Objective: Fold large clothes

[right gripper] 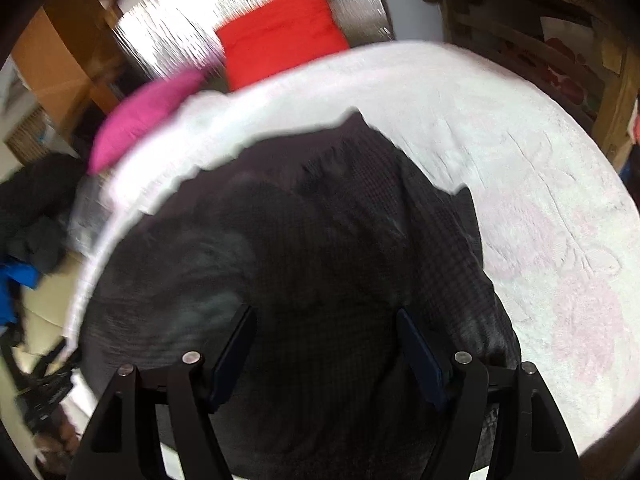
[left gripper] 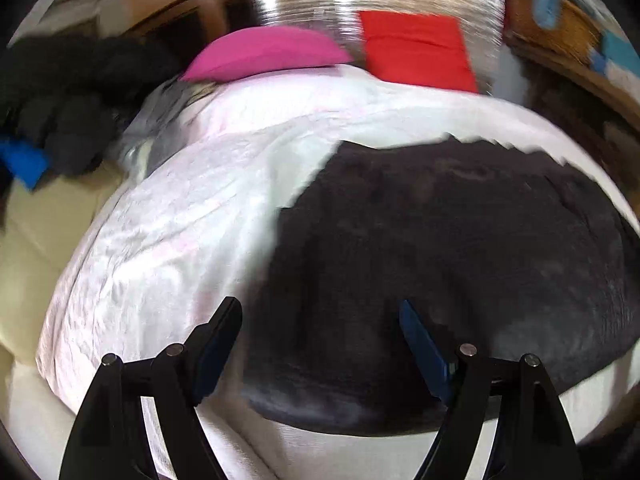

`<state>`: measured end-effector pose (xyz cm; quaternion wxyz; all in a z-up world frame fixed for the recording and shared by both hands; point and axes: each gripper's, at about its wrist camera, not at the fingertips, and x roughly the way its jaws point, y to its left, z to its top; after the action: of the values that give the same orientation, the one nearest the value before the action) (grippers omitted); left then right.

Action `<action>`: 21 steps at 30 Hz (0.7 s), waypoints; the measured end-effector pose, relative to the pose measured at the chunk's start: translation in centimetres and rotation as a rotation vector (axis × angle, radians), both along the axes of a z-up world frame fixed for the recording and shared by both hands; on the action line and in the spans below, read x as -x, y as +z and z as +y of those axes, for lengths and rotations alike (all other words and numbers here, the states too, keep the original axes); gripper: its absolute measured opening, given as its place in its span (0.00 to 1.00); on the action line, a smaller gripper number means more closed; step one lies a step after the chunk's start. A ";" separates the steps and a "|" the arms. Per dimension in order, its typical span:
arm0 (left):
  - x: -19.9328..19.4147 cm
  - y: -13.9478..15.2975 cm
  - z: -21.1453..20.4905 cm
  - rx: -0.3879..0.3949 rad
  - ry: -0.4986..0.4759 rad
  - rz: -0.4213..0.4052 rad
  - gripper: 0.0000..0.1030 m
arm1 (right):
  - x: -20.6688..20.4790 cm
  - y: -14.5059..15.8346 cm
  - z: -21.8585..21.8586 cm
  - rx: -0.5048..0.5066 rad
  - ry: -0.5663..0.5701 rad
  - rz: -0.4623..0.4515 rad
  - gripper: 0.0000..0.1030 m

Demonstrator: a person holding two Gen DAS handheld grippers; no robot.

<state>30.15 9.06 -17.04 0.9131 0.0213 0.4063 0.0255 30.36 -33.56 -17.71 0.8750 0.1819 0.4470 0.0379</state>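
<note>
Left gripper [left gripper: 320, 320]: jaws spread wide, holding nothing, above the near edge of the bed cover [left gripper: 168, 216].
Dark garment [left gripper: 440, 264]: lies bunched on the cover's near side.
Right gripper [right gripper: 324, 324]: wide apart, empty, over the garment.
Step advice: probably pinch one layer at opposite edges and pull flat before folding.

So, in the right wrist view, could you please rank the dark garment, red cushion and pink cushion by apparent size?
1. Dark garment, by far the largest, though nearest the camera.
2. Red cushion.
3. Pink cushion, smallest and partly hidden.
</note>
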 end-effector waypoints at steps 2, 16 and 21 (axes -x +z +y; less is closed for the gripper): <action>-0.1 -0.2 1.4 0.007 0.045 -0.001 0.79 | 1.3 1.9 0.3 -0.004 0.045 -0.111 0.72; 0.1 -2.6 2.9 0.039 0.090 0.059 0.80 | 4.3 -0.6 3.2 0.022 0.187 -0.043 0.67; 3.5 -2.3 4.9 0.317 0.108 0.000 0.80 | 7.3 0.2 -0.9 -0.247 0.081 -0.093 0.70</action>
<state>26.61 13.96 -19.33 0.9023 -0.1449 0.4059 0.0099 23.09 -34.44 -17.50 0.8635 0.2681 0.4049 0.1362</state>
